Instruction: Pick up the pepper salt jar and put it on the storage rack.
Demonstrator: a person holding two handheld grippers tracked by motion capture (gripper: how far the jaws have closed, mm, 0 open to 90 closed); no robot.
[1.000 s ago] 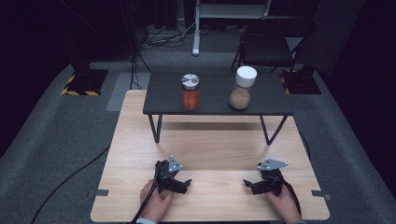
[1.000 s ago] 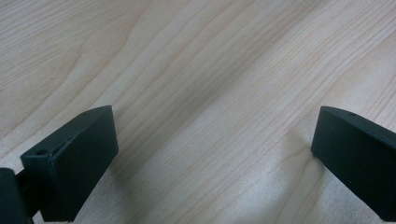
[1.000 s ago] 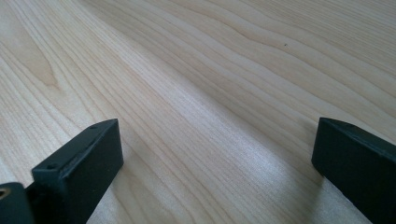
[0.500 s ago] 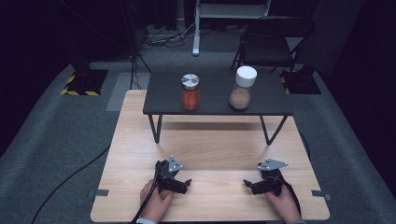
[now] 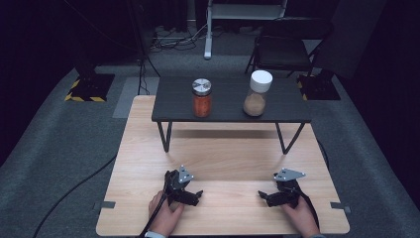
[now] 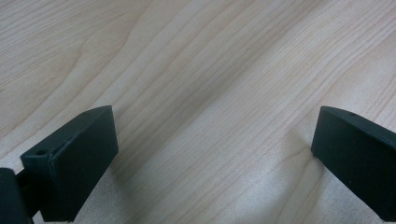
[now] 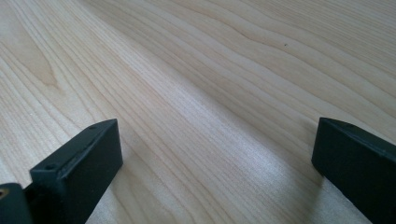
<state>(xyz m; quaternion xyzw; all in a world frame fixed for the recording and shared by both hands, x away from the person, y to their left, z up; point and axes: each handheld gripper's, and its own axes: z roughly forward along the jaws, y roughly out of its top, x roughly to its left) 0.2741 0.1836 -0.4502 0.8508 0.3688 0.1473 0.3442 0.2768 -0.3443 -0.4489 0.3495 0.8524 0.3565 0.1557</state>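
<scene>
1. Resting on the dark raised shelf (image 5: 228, 116), well apart from both grippers: white-lidded jar (image 5: 257, 93) of tan powder — likely rigid, smooth; grasp the body below the lid.
2. Metal-lidded jar (image 5: 201, 97), orange contents — same handling.
3. Left gripper (image 5: 194, 195), right gripper (image 5: 263, 197): jaws wide, empty, low over the wooden surface (image 5: 223, 153).

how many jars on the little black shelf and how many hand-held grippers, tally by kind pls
jars: 2, one with a silver lid and orange-red contents, one with a white lid and tan contents
hand-held grippers: 2, left and right, both open on the wooden table
total: 4
</scene>
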